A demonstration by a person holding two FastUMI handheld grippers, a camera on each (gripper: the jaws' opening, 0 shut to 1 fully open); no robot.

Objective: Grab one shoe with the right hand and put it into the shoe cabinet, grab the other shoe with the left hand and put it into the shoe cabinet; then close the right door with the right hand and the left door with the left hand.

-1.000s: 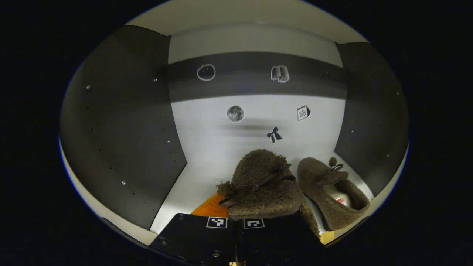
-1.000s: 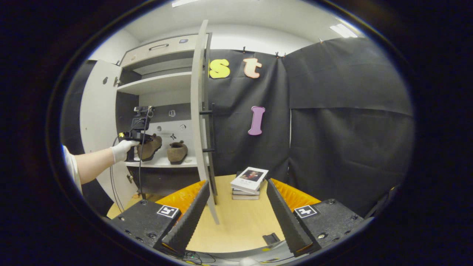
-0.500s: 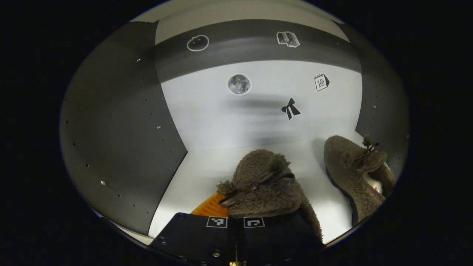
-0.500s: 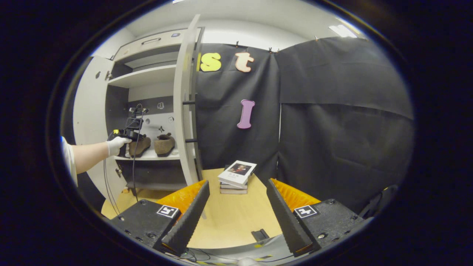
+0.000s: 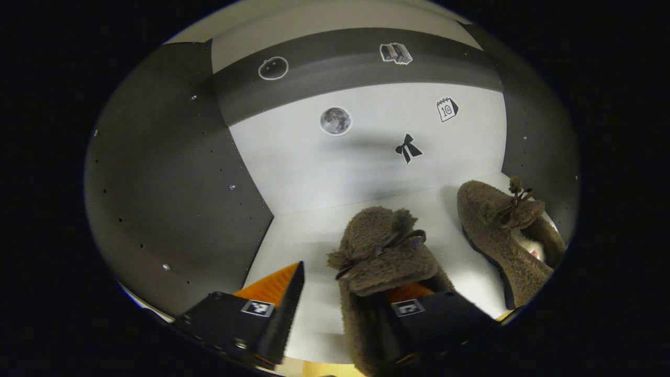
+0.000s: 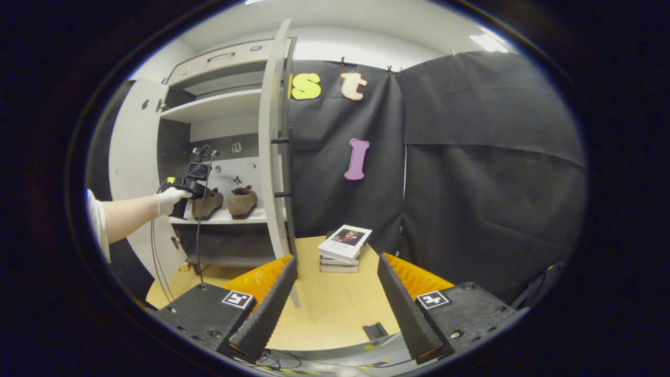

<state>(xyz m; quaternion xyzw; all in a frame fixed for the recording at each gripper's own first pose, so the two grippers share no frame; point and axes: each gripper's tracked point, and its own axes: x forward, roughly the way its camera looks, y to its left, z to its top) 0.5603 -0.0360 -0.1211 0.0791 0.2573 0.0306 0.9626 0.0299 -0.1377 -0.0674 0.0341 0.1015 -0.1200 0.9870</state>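
On cabinet shelf [image 5: 314,235]: two brown fuzzy slippers, left slipper [image 5: 384,251] between spread left tongs [image 5: 340,309], right slipper [image 5: 502,230] beside. Right gripper view: right tongs [image 6: 335,298] spread, empty, over bench [image 6: 335,309]; both cabinet doors [image 6: 275,146] open.

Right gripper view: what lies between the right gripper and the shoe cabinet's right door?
Bare tabletop lies between the right gripper and the right door; the stacked books sit off to one side.
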